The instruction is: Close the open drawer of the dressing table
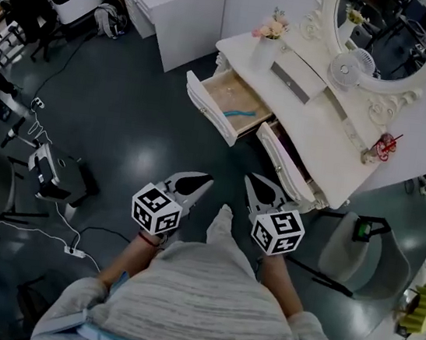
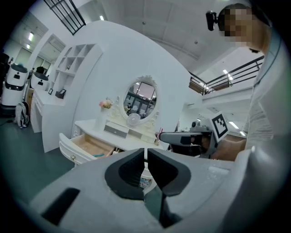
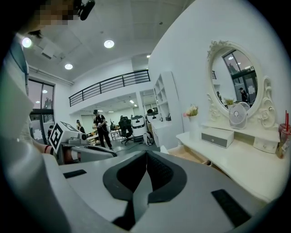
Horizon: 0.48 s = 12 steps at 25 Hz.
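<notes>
The left tool point(image 1: 200, 181) and right tool point(image 1: 255, 181) each have jaws pressed together, empty, pointing at the dressing table point(image 1: 314, 121) from just off its front edge. Its open drawer point(image 1: 210, 110) juts well out from that edge over bare dark floor point(image 1: 142, 116).

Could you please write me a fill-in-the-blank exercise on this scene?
The small white desk fan stands in front of the oval ___.
The tall white vase holds pink ___.
The white drawer with a bare wooden inside stands ___.
The jaws of the left gripper and right gripper are both ___.
Missing words: mirror; flowers; open; shut.
</notes>
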Each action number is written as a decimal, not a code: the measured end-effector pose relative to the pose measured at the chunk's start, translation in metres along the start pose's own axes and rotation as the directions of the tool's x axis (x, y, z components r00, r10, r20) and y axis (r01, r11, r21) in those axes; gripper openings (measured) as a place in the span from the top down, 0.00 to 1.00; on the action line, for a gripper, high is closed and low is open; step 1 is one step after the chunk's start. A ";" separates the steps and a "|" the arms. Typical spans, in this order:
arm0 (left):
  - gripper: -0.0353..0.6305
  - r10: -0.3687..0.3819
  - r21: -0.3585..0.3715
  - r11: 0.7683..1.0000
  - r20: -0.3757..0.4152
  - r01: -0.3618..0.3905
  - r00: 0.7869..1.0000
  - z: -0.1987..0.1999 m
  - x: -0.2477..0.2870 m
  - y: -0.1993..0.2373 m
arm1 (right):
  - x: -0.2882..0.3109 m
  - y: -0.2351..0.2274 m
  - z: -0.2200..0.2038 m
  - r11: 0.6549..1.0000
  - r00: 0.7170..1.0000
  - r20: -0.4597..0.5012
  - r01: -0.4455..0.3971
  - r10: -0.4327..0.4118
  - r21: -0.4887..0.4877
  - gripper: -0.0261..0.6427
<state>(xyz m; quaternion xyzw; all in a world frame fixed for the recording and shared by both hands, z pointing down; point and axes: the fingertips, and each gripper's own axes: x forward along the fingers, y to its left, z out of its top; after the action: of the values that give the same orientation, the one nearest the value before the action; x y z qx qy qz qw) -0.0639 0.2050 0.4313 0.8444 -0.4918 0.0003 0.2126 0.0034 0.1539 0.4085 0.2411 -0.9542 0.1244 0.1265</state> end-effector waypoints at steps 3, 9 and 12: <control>0.90 0.010 -0.003 1.000 0.003 -0.010 1.000 0.017 0.026 0.017 | 0.016 -0.028 0.010 1.000 1.000 -0.009 -0.004 0.004 0.007 0.95; 0.91 0.012 0.009 1.000 0.003 -0.012 1.000 0.044 0.072 0.038 | 0.039 -0.079 0.030 1.000 1.000 -0.010 -0.004 0.005 0.020 0.95; 0.91 0.009 0.007 1.000 0.003 -0.009 1.000 0.052 0.092 0.046 | 0.049 -0.099 0.037 1.000 1.000 -0.007 -0.014 0.015 0.021 0.95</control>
<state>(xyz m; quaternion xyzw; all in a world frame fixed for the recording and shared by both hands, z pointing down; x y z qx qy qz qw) -0.0652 0.0899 0.4196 0.8429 -0.4959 0.0019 0.2089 0.0041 0.0375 0.4062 0.2350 -0.9540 0.1363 0.1264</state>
